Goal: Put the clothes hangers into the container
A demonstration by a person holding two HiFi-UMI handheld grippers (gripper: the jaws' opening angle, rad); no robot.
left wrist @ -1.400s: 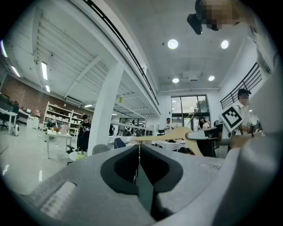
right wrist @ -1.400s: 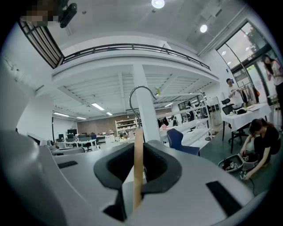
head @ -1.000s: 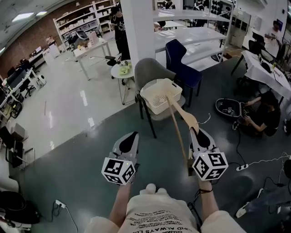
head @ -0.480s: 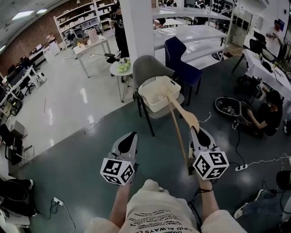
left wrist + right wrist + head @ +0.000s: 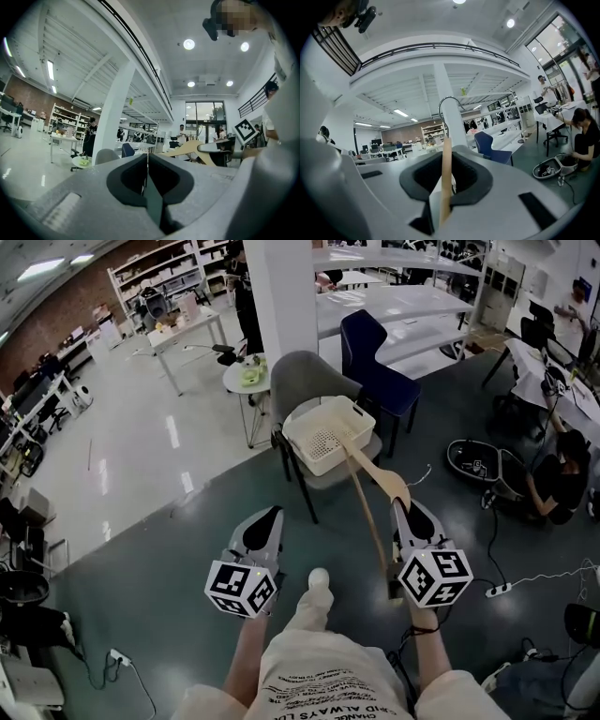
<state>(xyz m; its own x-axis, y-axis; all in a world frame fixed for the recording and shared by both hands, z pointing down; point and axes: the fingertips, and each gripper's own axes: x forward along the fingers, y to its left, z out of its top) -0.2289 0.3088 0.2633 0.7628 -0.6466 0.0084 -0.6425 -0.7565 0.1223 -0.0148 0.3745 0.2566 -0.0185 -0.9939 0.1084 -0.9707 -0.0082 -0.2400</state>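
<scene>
Head view: wooden hanger [image 5: 384,482] held out toward the far basket [image 5: 298,432] on a chair [image 5: 305,381].
Jaws of the right gripper [image 5: 412,517] pinch its arm; the left gripper [image 5: 265,526] is closed, empty. Light, stiff, smooth wood, probably best gripped mid-arm.

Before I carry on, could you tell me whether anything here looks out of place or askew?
Only mildly: the white basket sits on a grey chair seat, not on a table. The wooden hanger is clamped in the right gripper; nothing is spilled.
</scene>
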